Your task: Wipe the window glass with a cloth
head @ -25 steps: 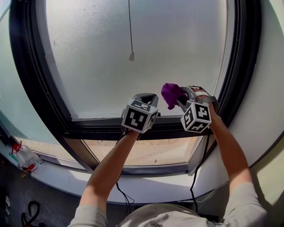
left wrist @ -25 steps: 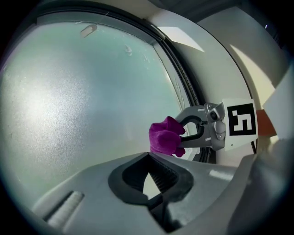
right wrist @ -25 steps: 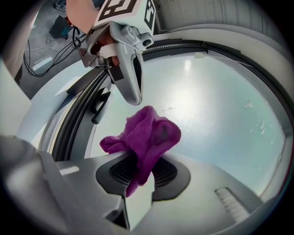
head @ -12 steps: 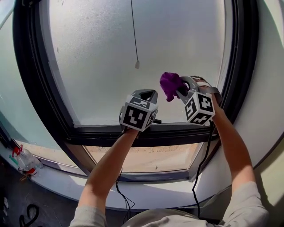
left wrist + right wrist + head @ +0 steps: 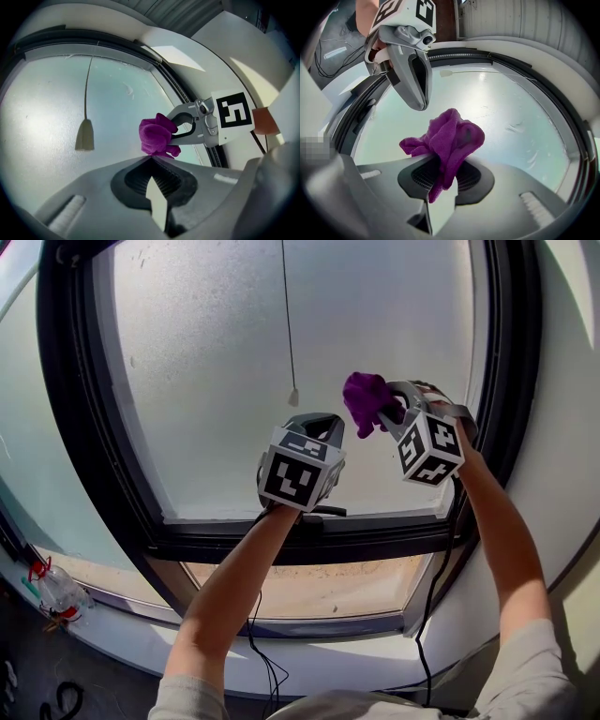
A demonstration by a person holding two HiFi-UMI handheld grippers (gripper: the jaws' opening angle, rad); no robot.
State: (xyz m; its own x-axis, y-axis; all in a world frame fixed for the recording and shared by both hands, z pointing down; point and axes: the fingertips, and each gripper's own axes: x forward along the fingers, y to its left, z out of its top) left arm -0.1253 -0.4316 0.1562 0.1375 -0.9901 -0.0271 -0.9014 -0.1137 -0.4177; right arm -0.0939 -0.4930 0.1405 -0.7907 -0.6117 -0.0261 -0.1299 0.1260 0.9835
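Note:
A bunched purple cloth [image 5: 367,401] is clamped in my right gripper [image 5: 387,414], held up against the frosted window glass [image 5: 216,362] at its right side. In the right gripper view the cloth [image 5: 446,143] spills out between the shut jaws, with the glass [image 5: 506,117] just beyond it. My left gripper [image 5: 323,424] is beside it on the left, jaws shut with nothing between them. In the left gripper view the cloth [image 5: 157,135] and the right gripper [image 5: 180,127] sit straight ahead, in front of the glass [image 5: 42,117].
A blind cord with a small weight [image 5: 292,396] hangs down the pane just left of the left gripper. A dark window frame [image 5: 84,446] rings the glass, with a lower pane [image 5: 309,585] beneath the crossbar. A plastic bottle [image 5: 58,594] lies on the sill at far left.
Both grippers have risen up the pane, and the right one carried the purple cloth higher and slightly right. The grip on the cloth is unchanged.

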